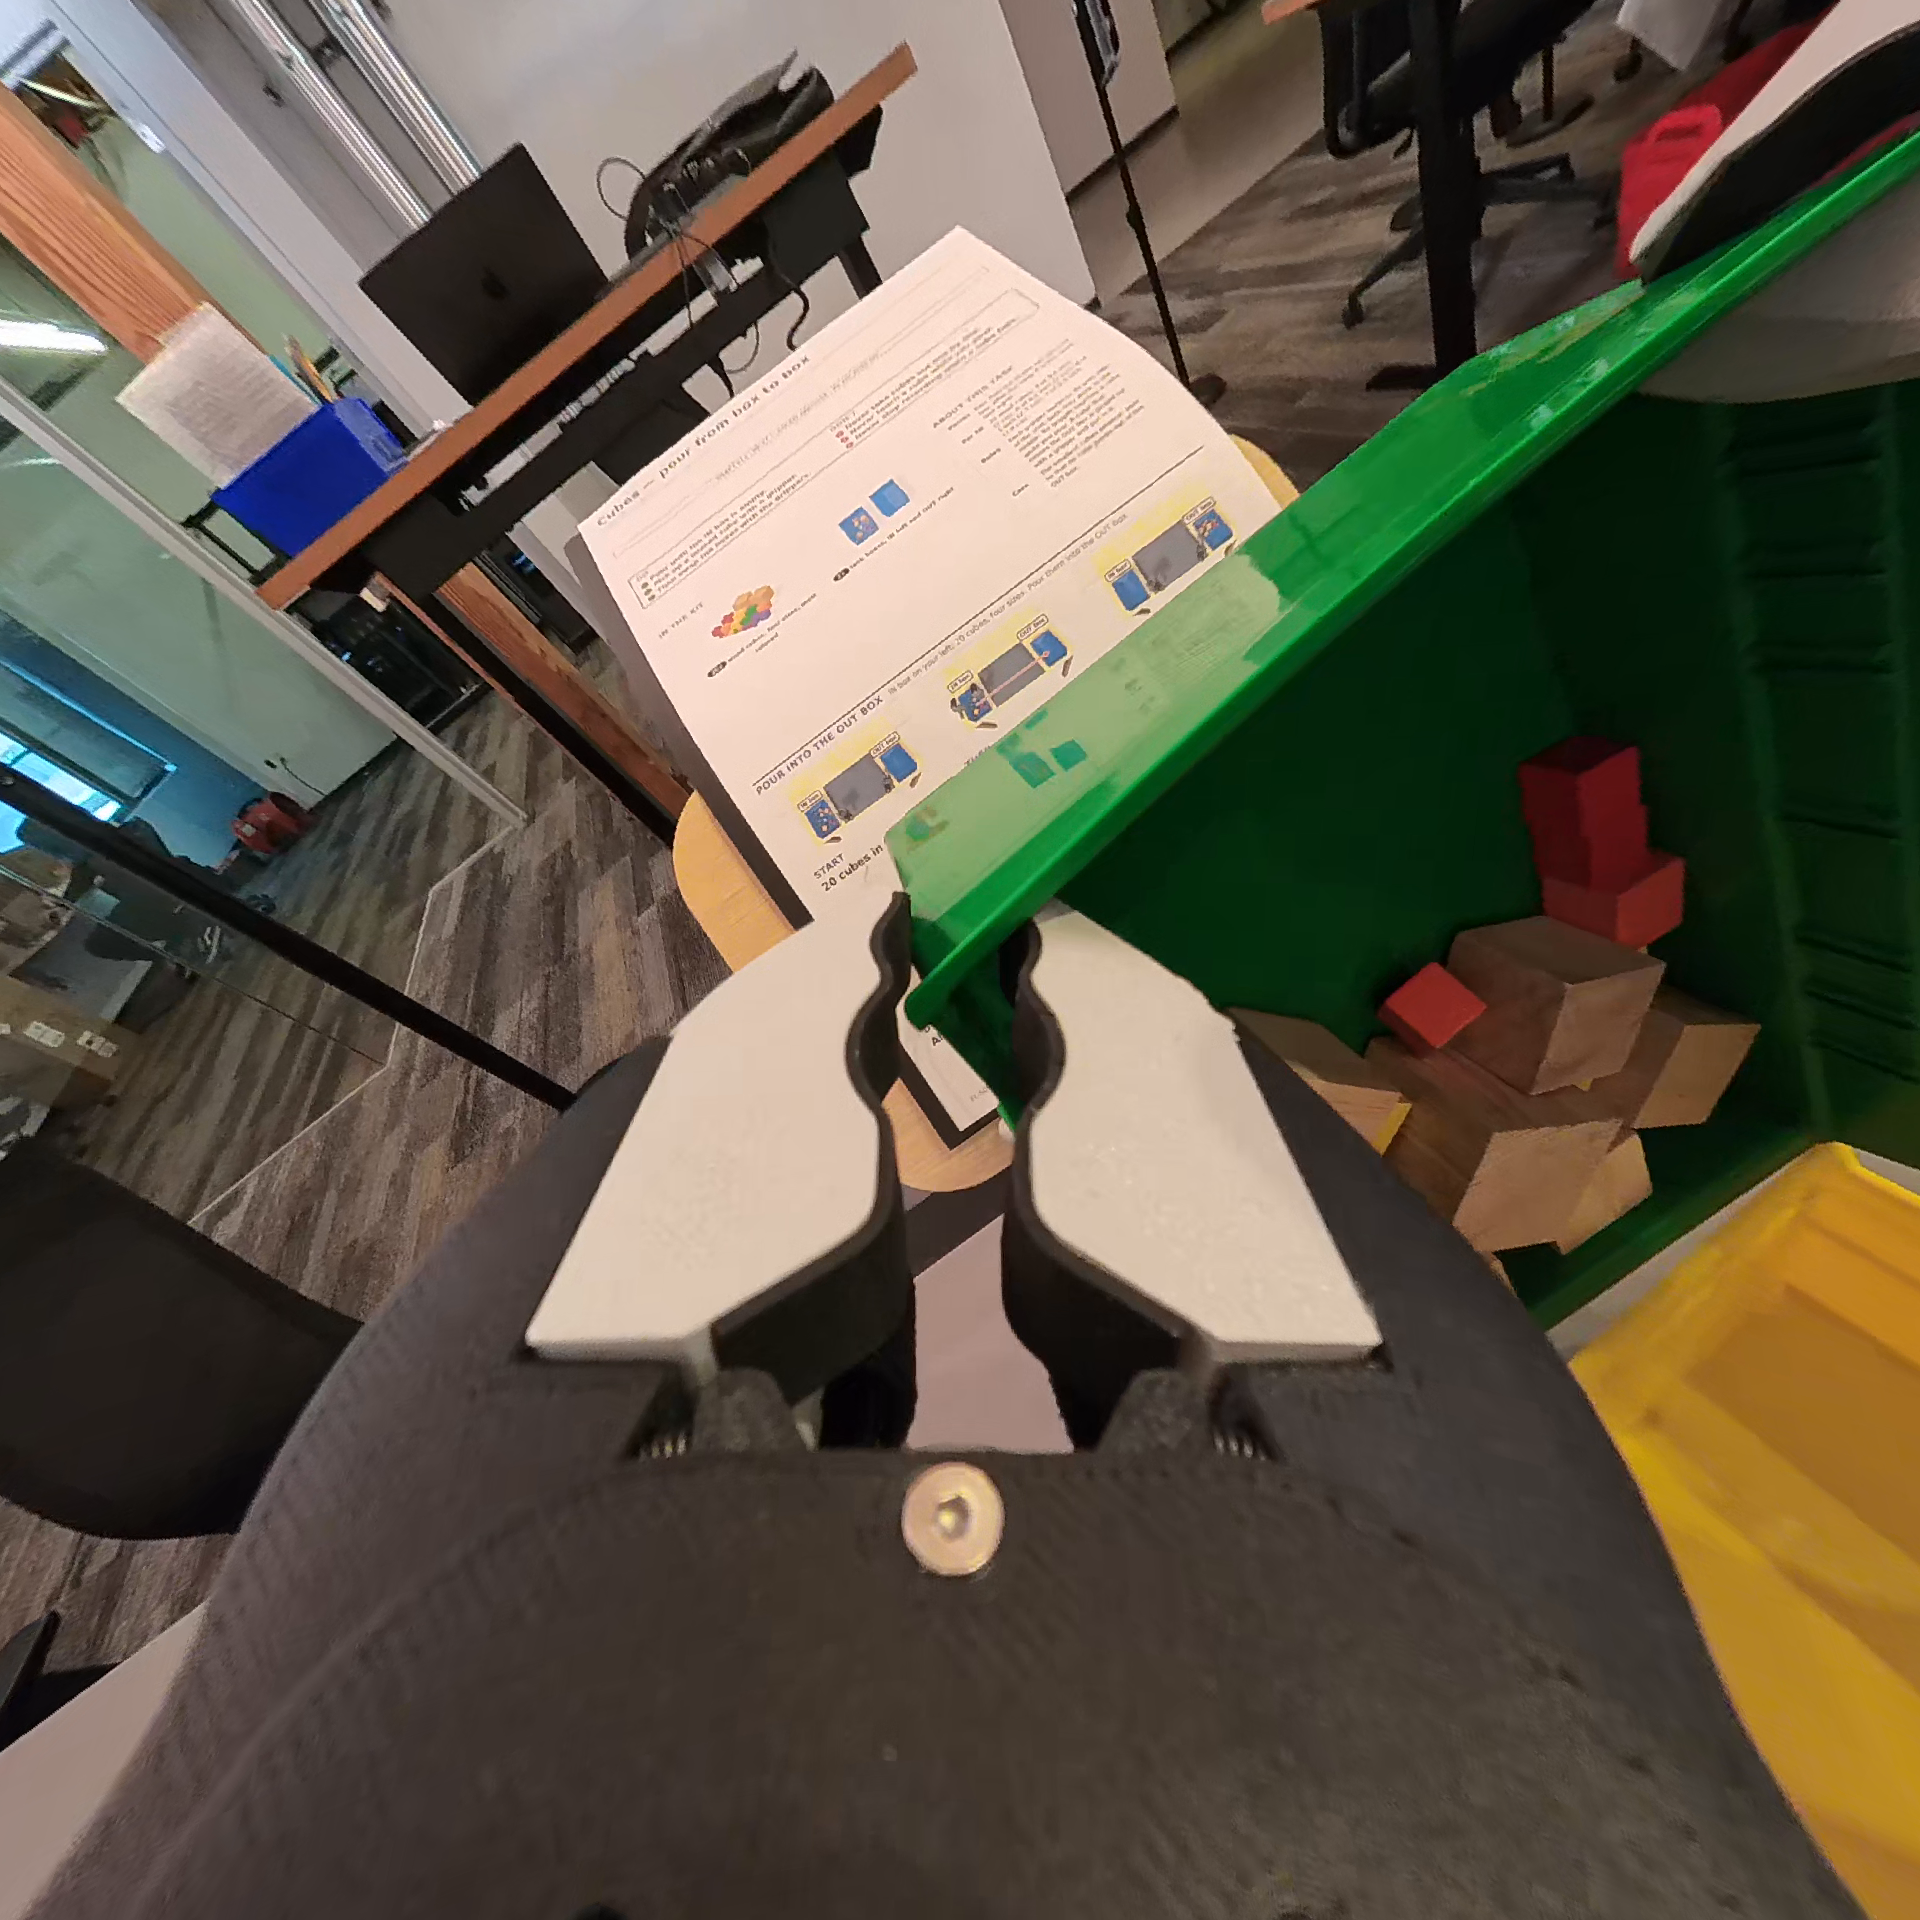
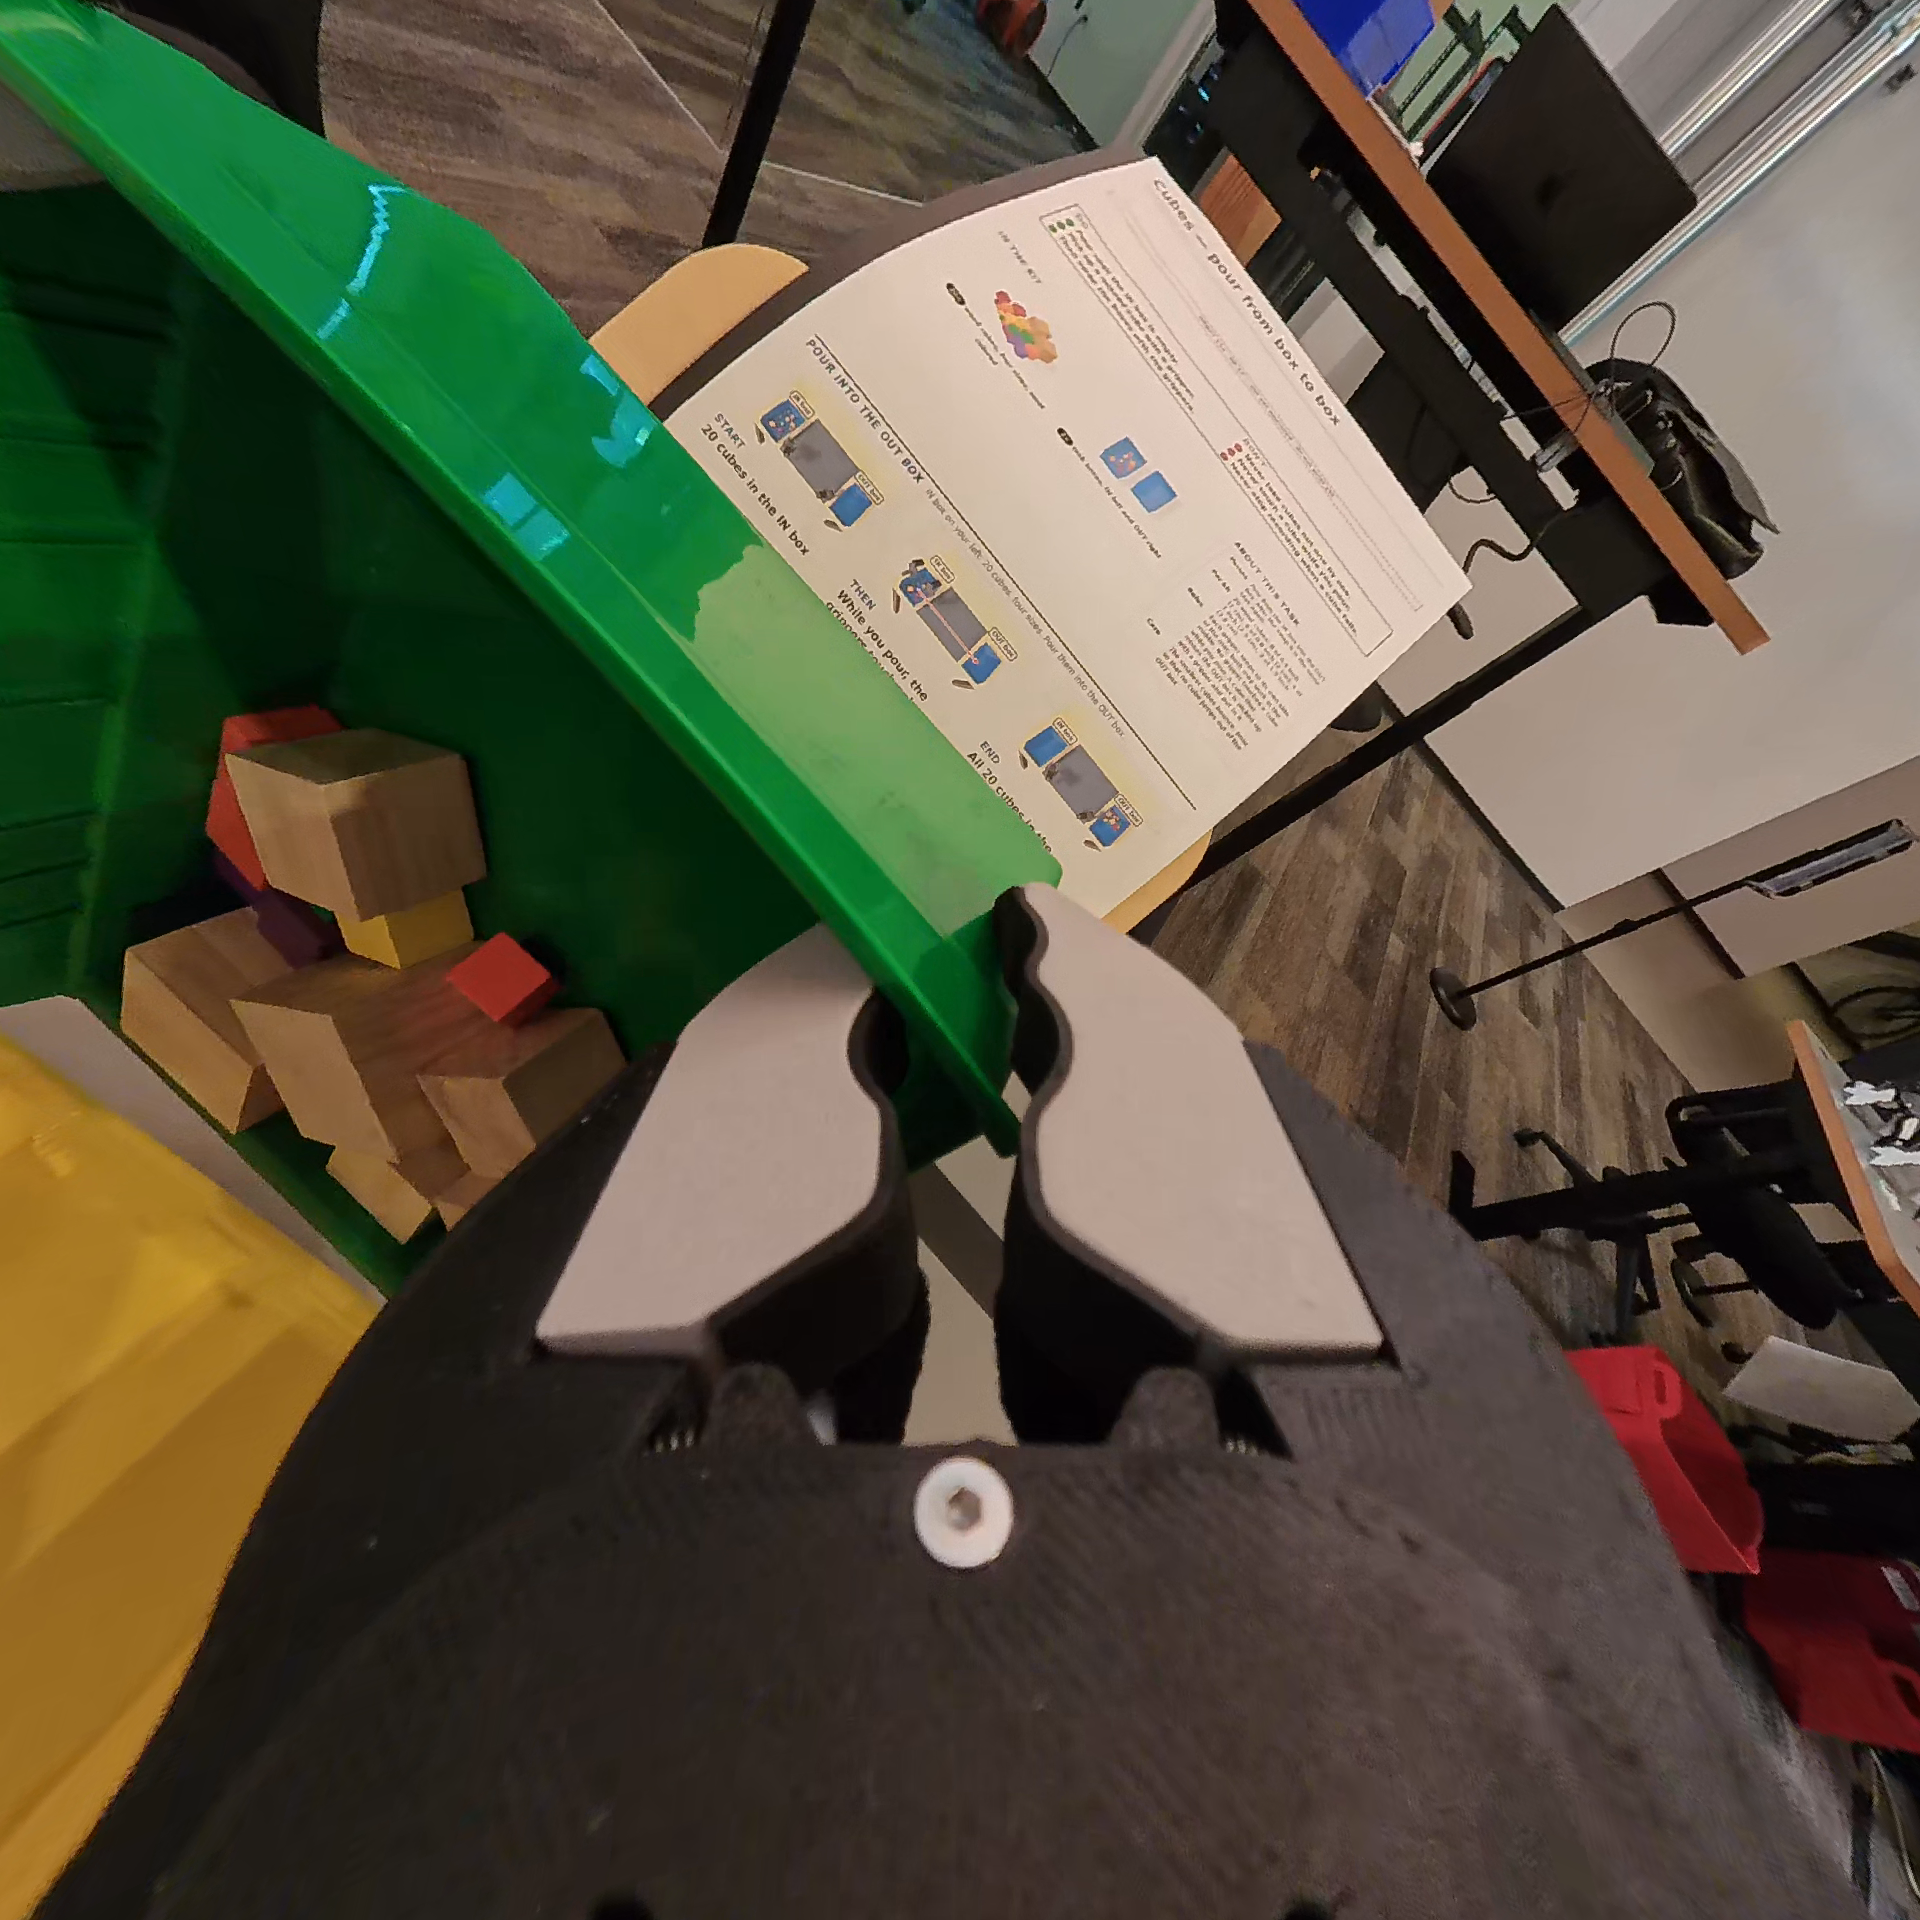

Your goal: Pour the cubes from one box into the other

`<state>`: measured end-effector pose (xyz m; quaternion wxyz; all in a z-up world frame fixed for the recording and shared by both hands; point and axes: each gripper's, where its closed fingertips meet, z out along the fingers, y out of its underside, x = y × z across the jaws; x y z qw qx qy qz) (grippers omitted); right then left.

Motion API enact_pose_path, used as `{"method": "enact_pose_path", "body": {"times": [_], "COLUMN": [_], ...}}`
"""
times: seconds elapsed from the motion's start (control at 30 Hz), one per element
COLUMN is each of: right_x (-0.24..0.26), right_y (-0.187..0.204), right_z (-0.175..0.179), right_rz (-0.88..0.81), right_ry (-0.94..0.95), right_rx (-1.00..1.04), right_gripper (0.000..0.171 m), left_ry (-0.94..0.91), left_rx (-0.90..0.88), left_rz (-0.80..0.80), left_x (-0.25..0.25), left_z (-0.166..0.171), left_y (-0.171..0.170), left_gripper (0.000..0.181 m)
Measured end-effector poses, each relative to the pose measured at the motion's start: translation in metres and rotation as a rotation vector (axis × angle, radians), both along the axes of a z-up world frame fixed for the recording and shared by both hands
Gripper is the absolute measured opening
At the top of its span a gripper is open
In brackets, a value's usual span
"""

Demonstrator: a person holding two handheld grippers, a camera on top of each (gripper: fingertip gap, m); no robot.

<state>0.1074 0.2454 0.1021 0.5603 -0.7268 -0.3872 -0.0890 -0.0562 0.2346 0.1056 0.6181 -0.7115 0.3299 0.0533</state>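
Two grippers share one load, each pinching a rim of the glossy green plastic box [image 1: 1351,665] so it can be tipped as a unit.

In the left wrist view, the left gripper [image 1: 961,935] has its fingers pressed onto the flange at the box's near corner. The rim runs away up and to the right of the fingers, and the open mouth faces down and right. Natural wooden and red-painted cubes [image 1: 1538,1039] have slid against the lower wall, right of the fingers, just above the yellow plastic box [image 1: 1766,1455].

In the right wrist view, the right gripper [image 2: 951,966] likewise clamps the opposite rim, which stretches up and left. The cubes sit left of the fingers, and the yellow box lies lower left. Judging by the tilt, pouring is about to begin. A printed instruction sheet [image 2: 1091,520] stands beyond the fingertips.
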Motion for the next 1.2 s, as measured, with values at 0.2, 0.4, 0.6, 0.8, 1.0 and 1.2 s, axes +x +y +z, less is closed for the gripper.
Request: {"method": "enact_pose_path", "body": {"times": [0.2,0.4,0.6,0.8,1.0,1.2], "right_x": [0.001,0.004,0.005,0.007,0.008,0.008], "right_y": [-0.007,-0.013,-0.018,-0.023,-0.029,-0.034], "right_z": [0.001,-0.001,-0.005,-0.004,-0.004,-0.005], "right_rz": [0.008,0.014,0.014,0.009,0.005,0.003], "right_ry": [0.005,0.009,0.015,0.019,0.017,0.021], "right_rx": [0.022,0.045,0.063,0.087,0.109,0.132], "right_gripper": [0.012,0.011,0.009,0.011,0.011,0.012], "left_ry": [-0.011,-0.015,-0.017,-0.017,-0.013,-0.024], "left_rx": [0.029,0.050,0.073,0.095,0.122,0.147], "left_rz": [0.001,0.001,0.001,-0.003,-0.009,-0.018], "left_x": [0.001,0.005,0.006,0.007,0.009,0.009], "left_z": [0.002,0.000,-0.003,-0.001,0.000,-0.001], "left_y": [-0.009,-0.017,-0.022,-0.026,-0.032,-0.037], "left_gripper": [0.016,0.016,0.016,0.016,0.016,0.016]}}
